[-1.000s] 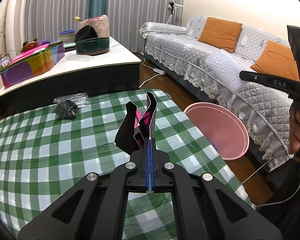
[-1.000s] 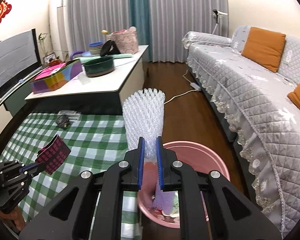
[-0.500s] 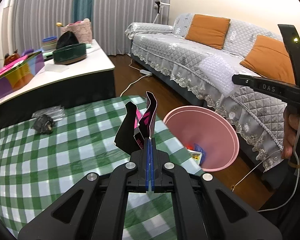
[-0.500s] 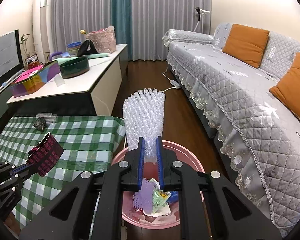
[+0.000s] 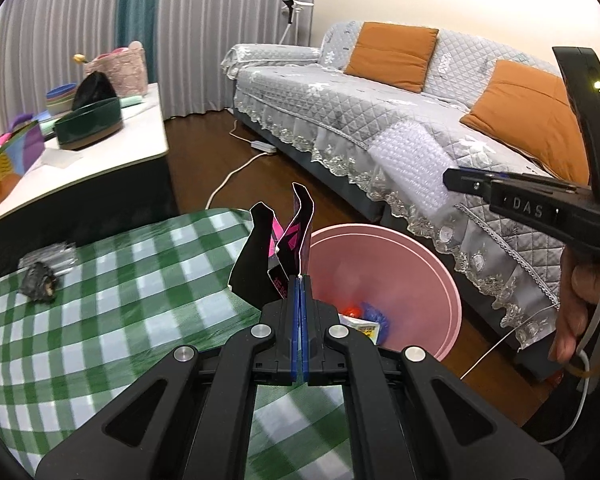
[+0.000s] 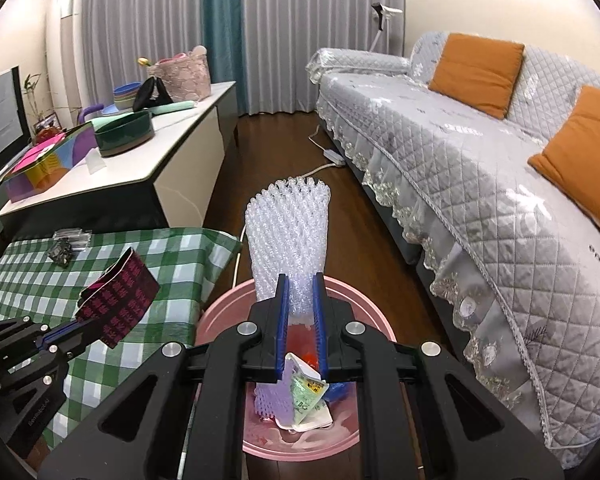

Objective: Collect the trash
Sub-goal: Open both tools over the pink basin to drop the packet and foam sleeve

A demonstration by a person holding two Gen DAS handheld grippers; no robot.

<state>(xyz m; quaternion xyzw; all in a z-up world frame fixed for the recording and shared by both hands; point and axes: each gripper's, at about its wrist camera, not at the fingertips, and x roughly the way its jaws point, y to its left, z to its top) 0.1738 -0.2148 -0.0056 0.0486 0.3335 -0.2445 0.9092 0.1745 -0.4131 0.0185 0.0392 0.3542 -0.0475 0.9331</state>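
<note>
right wrist: green checked table [image 6: 168, 256], grey sofa [image 6: 480, 184]; jaws pinching foam net [image 6: 288, 236].

A grey quilted sofa [image 6: 480, 152] carries two orange cushions [image 6: 476, 73]. Across the dark wood floor from the sofa, a white cabinet [image 6: 140, 160] holds a green bowl [image 6: 124, 134] and a pink basket [image 6: 182, 76].
</note>
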